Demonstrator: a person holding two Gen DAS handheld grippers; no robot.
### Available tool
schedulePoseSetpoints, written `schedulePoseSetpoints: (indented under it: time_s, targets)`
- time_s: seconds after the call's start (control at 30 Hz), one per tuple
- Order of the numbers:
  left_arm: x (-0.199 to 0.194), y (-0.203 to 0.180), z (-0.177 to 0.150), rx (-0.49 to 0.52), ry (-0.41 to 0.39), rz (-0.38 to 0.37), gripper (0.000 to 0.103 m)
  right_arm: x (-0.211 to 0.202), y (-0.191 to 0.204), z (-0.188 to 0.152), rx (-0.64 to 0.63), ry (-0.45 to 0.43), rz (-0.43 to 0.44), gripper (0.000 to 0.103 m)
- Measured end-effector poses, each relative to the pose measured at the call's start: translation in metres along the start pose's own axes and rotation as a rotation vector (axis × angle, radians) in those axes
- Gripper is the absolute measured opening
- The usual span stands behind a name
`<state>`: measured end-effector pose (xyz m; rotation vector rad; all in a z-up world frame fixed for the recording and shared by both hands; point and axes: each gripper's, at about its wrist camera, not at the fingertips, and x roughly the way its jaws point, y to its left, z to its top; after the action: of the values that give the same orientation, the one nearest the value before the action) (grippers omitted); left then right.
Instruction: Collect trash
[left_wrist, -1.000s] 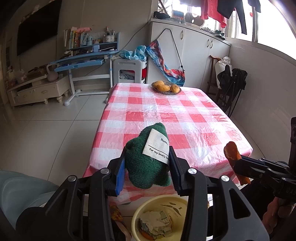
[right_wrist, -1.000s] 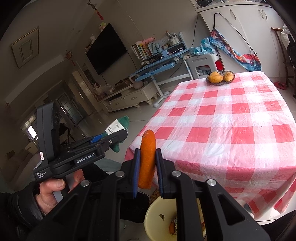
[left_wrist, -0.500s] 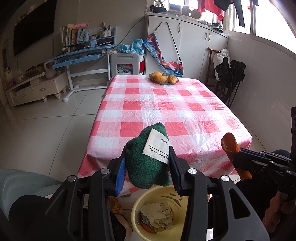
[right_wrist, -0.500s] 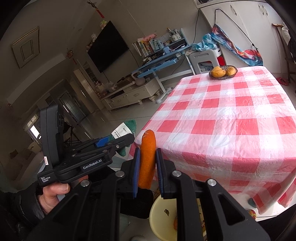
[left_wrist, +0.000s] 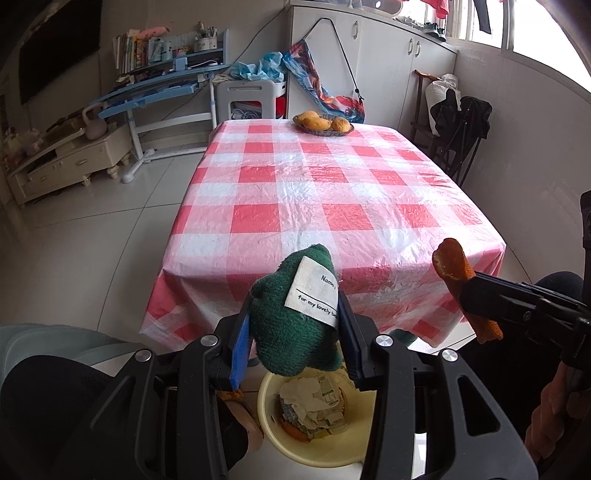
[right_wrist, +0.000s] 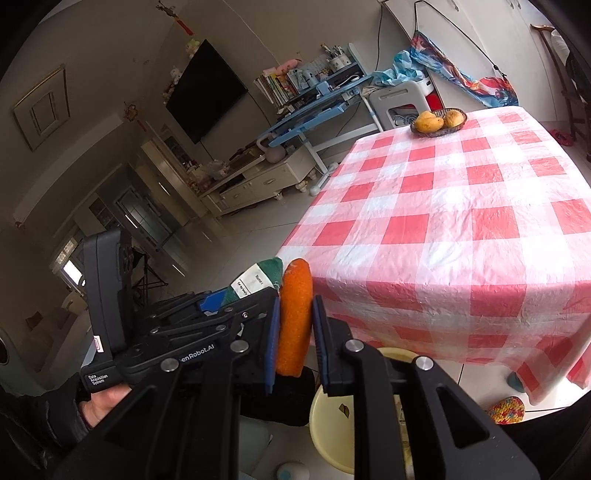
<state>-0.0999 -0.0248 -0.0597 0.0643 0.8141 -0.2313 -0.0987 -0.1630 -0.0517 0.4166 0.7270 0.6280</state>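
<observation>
My left gripper (left_wrist: 291, 332) is shut on a green plush piece (left_wrist: 291, 325) with a white label, held right above a pale yellow bin (left_wrist: 295, 448) on the floor that holds crumpled paper scraps. My right gripper (right_wrist: 295, 332) is shut on an orange carrot-like piece (right_wrist: 294, 317), upright between the pads; it also shows in the left wrist view (left_wrist: 458, 275), to the right of the bin. The bin's rim shows in the right wrist view (right_wrist: 325, 413) below my fingers. The left gripper (right_wrist: 218, 299) and green plush (right_wrist: 264, 275) sit just left of the carrot.
A table with a red-and-white checked cloth (left_wrist: 325, 192) stands just beyond the bin. A basket of yellow fruit (left_wrist: 323, 123) is at its far end. A blue desk (left_wrist: 162, 88), a white stool and dark chairs (left_wrist: 461, 122) stand beyond. A knitted item (right_wrist: 506, 408) lies on the floor.
Both grippers have pulled back from the table and lowered, each still holding its item. The bin now lies more fully under the left gripper.
</observation>
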Motion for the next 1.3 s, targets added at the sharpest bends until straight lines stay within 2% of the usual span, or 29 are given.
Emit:
schedulePoseSetpoints:
  time_s: [0.4, 0.43, 0.53, 0.67, 0.8, 0.93, 1.1, 1.3]
  targets:
    - [0.014, -0.003, -0.012, 0.003, 0.106, 0.0, 0.041, 0.016, -0.005, -0.011, 0.033, 0.092, -0.057, 0.02]
    - [0.015, -0.004, -0.014, 0.007, 0.118, 0.002, 0.041, 0.017, -0.006, -0.012, 0.038, 0.101, -0.062, 0.023]
    - [0.022, -0.009, -0.021, 0.027, 0.171, -0.003, 0.047, 0.019, -0.009, -0.014, 0.055, 0.113, -0.071, 0.047]
    - [0.022, -0.015, -0.023, 0.061, 0.17, 0.028, 0.056, 0.013, -0.01, -0.012, 0.061, 0.085, -0.081, 0.057]
    - [0.012, -0.006, -0.016, 0.008, 0.117, 0.038, 0.062, -0.003, -0.009, -0.007, 0.06, -0.007, -0.128, 0.068]
    - [-0.014, 0.002, -0.004, -0.042, -0.018, 0.06, 0.073, -0.026, 0.007, 0.0, -0.027, -0.148, -0.257, 0.083]
    - [-0.061, 0.003, 0.013, -0.055, -0.196, 0.092, 0.086, -0.053, 0.04, 0.009, -0.178, -0.311, -0.383, 0.091]
    - [-0.108, 0.006, 0.03, -0.046, -0.332, 0.145, 0.095, -0.073, 0.065, 0.019, -0.285, -0.429, -0.482, 0.095]
